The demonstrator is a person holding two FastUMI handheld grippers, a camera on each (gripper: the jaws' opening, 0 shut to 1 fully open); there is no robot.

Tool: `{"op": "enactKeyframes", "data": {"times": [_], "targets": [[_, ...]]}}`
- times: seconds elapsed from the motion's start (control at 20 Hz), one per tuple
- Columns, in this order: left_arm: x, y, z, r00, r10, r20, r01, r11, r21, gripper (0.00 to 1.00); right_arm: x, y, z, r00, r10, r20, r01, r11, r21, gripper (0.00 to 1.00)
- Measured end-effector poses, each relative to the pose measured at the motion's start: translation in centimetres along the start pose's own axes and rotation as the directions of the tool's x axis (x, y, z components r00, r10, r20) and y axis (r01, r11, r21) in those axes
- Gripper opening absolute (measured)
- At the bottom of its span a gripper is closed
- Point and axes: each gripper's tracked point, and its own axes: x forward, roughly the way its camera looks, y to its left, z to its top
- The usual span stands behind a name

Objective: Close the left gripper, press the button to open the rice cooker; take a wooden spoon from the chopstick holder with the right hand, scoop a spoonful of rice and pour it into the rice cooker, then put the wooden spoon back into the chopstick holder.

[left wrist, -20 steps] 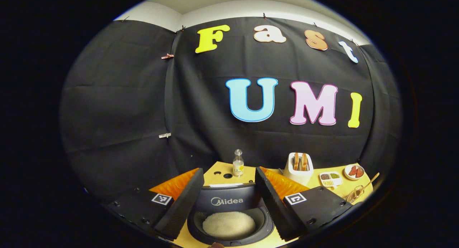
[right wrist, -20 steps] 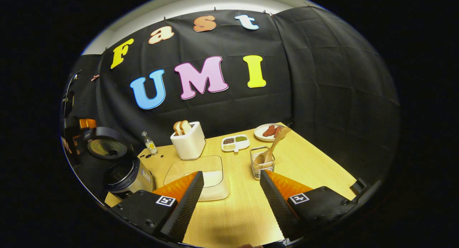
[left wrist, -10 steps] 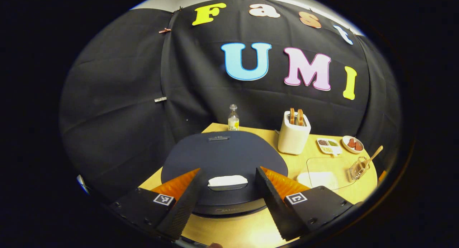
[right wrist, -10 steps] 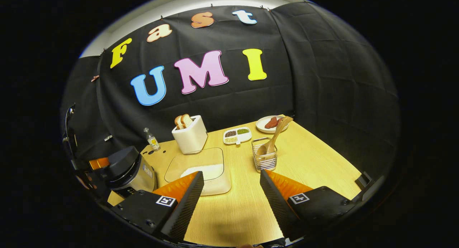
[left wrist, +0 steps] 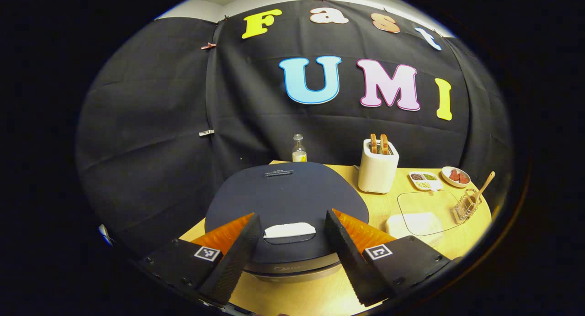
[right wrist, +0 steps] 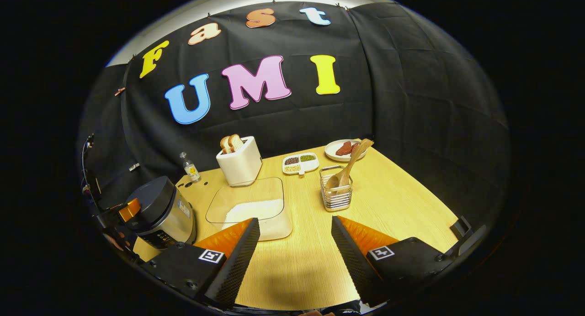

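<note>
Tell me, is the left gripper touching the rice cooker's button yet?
Apart. The left gripper view shows the left gripper open, its fingers flanking the white button on the rice cooker lid, with dark lid visible between each finger and the button.

Black cloth wall (right wrist: 411,101) hangs in creased panels behind and to the side of the table, held by small clips (left wrist: 206,133) along a seam. Pale wall strip (right wrist: 237,1) shows above the cloth's top edge. Light wood-grain table (right wrist: 402,202) stands against the cloth, corner at the far right in the right gripper view. Lighting even, with soft glare on the tabletop.
</note>
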Motion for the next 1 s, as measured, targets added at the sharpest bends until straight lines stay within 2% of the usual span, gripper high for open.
{"op": "enactKeyframes", "data": {"times": [0.25, 0.4, 0.6, 0.8, 0.9, 1.0], "targets": [[0.0, -0.1, 0.6, 0.997, -0.047, 0.058, 0.046, 0.999, 0.029, 1.00, -0.2, 0.3, 0.1, 1.000, 0.005, 0.004, -0.005, 1.000, -0.003, 0.99], [-0.9, 0.0, 1.9, 0.994, -0.076, 0.084, 0.077, 0.997, -0.011, 0.99, -0.1, 0.3, 1.8, 0.999, 0.006, 0.040, -0.007, 1.000, 0.015, 0.99], [-3.5, -1.3, 7.0, 0.973, -0.123, 0.194, 0.142, 0.986, -0.086, 0.95, 0.0, -0.2, 6.6, 0.984, -0.005, 0.180, 0.004, 1.000, 0.005, 0.99], [-5.3, -1.1, 10.8, 0.964, -0.095, 0.248, 0.136, 0.979, -0.154, 0.95, -0.2, 0.5, 10.9, 0.961, 0.015, 0.276, 0.008, 0.997, -0.080, 0.98], [-6.5, -1.3, 11.9, 0.955, -0.098, 0.281, 0.142, 0.980, -0.141, 0.95, -1.1, 0.4, 12.3, 0.947, 0.010, 0.322, 0.051, 0.982, -0.180, 0.98], [-7.7, -1.4, 12.3, 0.950, -0.105, 0.295, 0.138, 0.986, -0.095, 0.95, -2.6, 1.8, 12.9, 0.937, 0.054, 0.346, 0.037, 0.967, -0.252, 0.98]]}}
